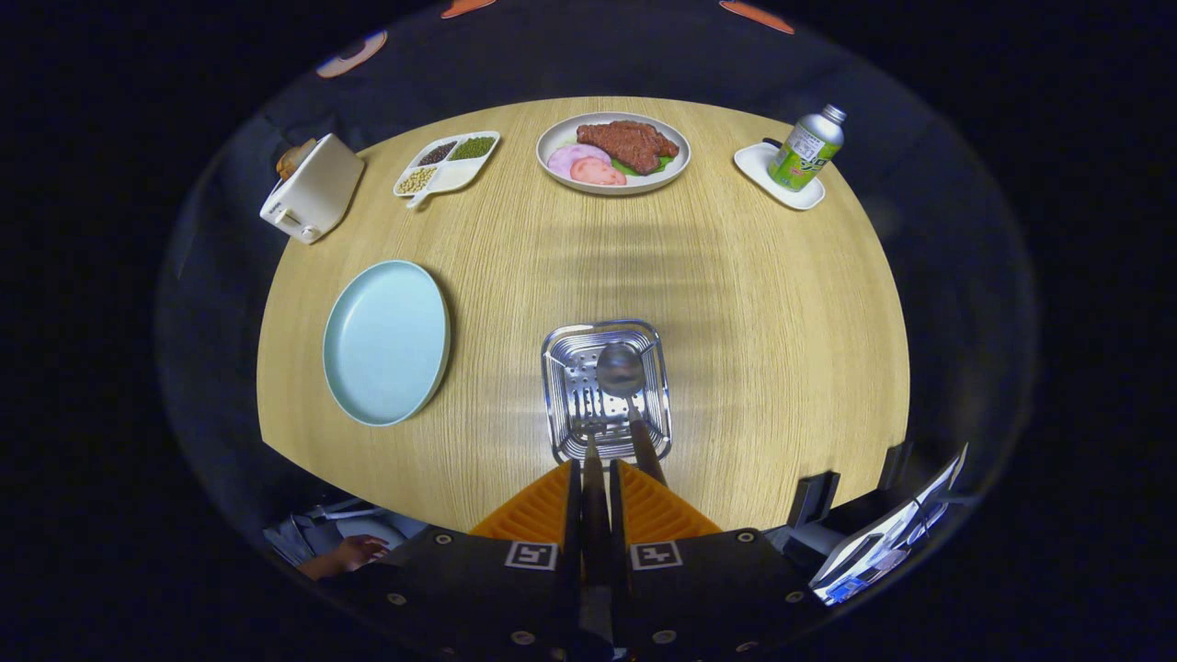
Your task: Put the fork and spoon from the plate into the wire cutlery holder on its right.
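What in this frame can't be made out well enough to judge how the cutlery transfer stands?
- Fork: gripper view, its dark handle is clamped between the fingers; its head inside the wire holder is lost against the mesh.
- Spoon: bowl is clear, but the handle's lower end runs behind a finger.
- Holder's bottom: too reflective to tell whether either piece touches it.
- Blue plate: bare.

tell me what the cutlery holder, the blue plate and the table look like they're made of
Cutlery holder: shiny metal, bright glints on wire rim and perforated base. Plate: matte pale blue, ceramic or plastic, unclear. Table: light wood grain, possibly laminate.
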Demonstrator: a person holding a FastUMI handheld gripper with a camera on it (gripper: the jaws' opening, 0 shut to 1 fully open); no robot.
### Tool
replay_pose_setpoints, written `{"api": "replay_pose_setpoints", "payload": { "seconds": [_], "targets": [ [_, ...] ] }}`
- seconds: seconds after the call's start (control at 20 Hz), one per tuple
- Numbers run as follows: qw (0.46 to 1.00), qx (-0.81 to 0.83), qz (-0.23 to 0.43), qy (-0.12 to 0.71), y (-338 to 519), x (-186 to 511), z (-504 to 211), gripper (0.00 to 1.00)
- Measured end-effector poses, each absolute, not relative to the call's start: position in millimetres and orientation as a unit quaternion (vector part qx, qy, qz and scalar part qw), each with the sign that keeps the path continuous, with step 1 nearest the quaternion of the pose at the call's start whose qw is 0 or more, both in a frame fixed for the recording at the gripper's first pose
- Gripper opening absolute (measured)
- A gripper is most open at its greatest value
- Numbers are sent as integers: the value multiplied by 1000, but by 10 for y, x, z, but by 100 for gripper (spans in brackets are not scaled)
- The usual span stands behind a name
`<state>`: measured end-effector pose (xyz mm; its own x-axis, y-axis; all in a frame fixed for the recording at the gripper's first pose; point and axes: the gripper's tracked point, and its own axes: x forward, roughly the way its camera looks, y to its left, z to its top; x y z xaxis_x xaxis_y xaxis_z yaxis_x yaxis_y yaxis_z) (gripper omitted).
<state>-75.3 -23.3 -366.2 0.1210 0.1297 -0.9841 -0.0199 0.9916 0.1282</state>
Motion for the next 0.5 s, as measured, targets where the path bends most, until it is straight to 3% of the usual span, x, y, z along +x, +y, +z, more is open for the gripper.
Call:
{"api": "replay_pose_setpoints", "payload": {
  "seconds": [0.5],
  "targets": [
    [834, 131, 68, 532, -126, -302, -2904, 22]
  ]
}}
